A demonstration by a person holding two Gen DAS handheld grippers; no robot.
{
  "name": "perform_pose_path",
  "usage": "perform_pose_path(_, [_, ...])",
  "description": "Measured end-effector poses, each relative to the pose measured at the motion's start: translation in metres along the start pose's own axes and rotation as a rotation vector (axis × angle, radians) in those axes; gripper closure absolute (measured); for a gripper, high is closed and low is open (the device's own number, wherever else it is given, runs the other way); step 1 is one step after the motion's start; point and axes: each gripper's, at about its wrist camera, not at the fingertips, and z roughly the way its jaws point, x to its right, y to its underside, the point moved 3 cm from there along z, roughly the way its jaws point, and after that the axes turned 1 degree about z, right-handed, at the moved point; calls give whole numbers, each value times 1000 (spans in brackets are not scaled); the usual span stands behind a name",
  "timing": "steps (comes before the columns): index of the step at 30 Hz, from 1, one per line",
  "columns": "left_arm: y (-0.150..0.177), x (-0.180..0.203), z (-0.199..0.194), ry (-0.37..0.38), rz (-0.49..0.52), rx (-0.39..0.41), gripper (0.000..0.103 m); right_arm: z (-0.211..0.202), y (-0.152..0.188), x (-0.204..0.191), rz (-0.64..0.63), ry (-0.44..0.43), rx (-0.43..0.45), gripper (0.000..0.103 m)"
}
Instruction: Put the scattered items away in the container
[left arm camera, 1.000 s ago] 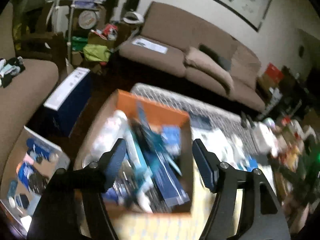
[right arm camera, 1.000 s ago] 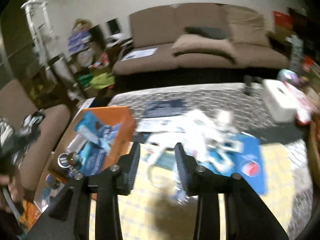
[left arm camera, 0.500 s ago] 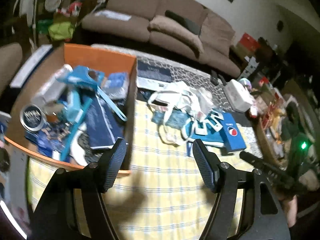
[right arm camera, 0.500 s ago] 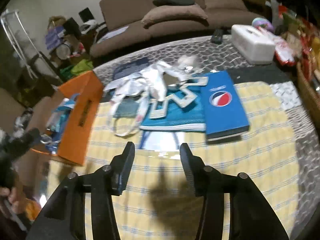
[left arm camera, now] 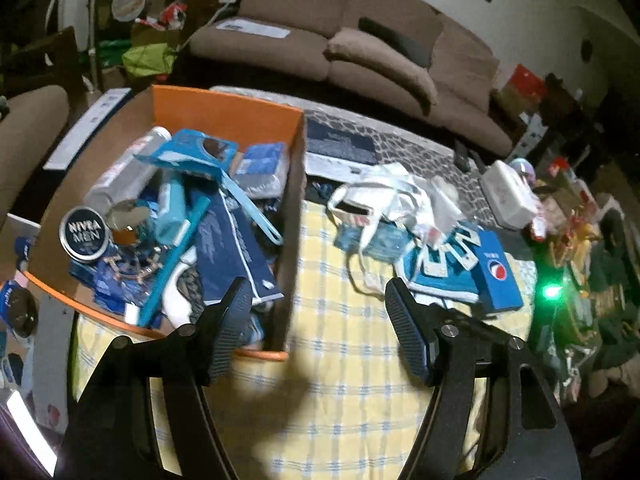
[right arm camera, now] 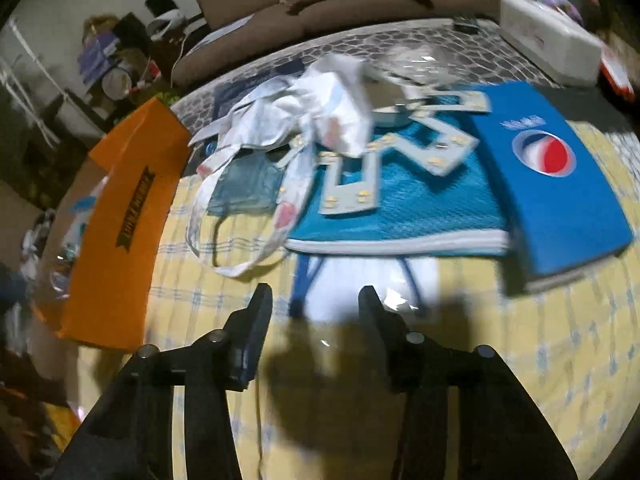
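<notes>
An orange box (left arm camera: 228,106) crammed with blue and white items, a Nivea tin among them, stands at the left on a yellow checked cloth (left arm camera: 340,380). To its right lie a white strapped bag (left arm camera: 384,192), a teal mesh pouch (left arm camera: 436,276) and a blue Pepsi box (left arm camera: 498,272). My left gripper (left arm camera: 316,320) hangs open over the box's near right corner, holding nothing. My right gripper (right arm camera: 314,300) is low over the cloth with its jaws closing. A clear packet (right arm camera: 360,280) with blue edges lies just ahead of and partly between its tips, and the pads do not press it. Beyond are the bag (right arm camera: 320,108), pouch (right arm camera: 400,200), Pepsi box (right arm camera: 560,184) and orange box (right arm camera: 120,220).
A dark blue booklet (left arm camera: 340,146) lies behind the bag. A white tissue box (left arm camera: 508,196) stands at the far right of the table, with cluttered goods and a green light (left arm camera: 551,291) beyond. A brown sofa (left arm camera: 360,40) runs along the back. Bins and boxes crowd the left floor.
The left view swung from over the orange box to its right corner, then held still. The right gripper dropped toward the cloth, and the pile now looms large ahead.
</notes>
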Motion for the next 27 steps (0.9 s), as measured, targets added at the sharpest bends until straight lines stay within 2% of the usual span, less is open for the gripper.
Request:
perform_pose_path(3, [-3,-7,-2,-7,-20,14,37,9,-10,-19,-1,-56,52,56])
perform_pose_path(6, [-2,-14,-5,14,-50,4,37,18,-20,-24,3,3,105,57])
perform_pose_path(9, [-5,-18,-10,21,-53,12,37,34,-26,-37,-70,73,135,57])
perform_pose_path(10, [-7,-18,-11,19,-49,18,37,39,-26,-43,-104,99,132,61])
perform_pose_path(11, [-8,-19,-13,16,-47,26,37,42,-25,-50,-143,131,135,74])
perform_pose_path(12, [-10,-19,-15,11,-43,36,37,45,-25,-54,-178,150,120,81])
perform_pose_path(13, [-11,-20,-15,6,-40,42,37,47,-23,-59,-212,164,96,93])
perform_pose_path(14, [-12,-20,-15,4,-38,44,37,46,-22,-63,-231,137,69,99])
perform_pose_path(15, [-13,-20,-14,2,-39,41,37,46,-20,-65,-226,99,25,99])
perform_pose_path(18, [-16,-21,-13,16,-61,36,37,35,-11,-65,-223,53,-60,102])
perform_pose_path(21, [-16,-19,-16,27,-62,42,37,25,9,-63,-204,65,-181,102])
perform_pose_path(24, [-15,-17,-19,13,-36,52,37,5,44,-74,-246,23,-267,102])
perform_pose_path(27, [-13,-17,-22,7,-32,60,37,-14,83,-98,-355,-38,-349,101])
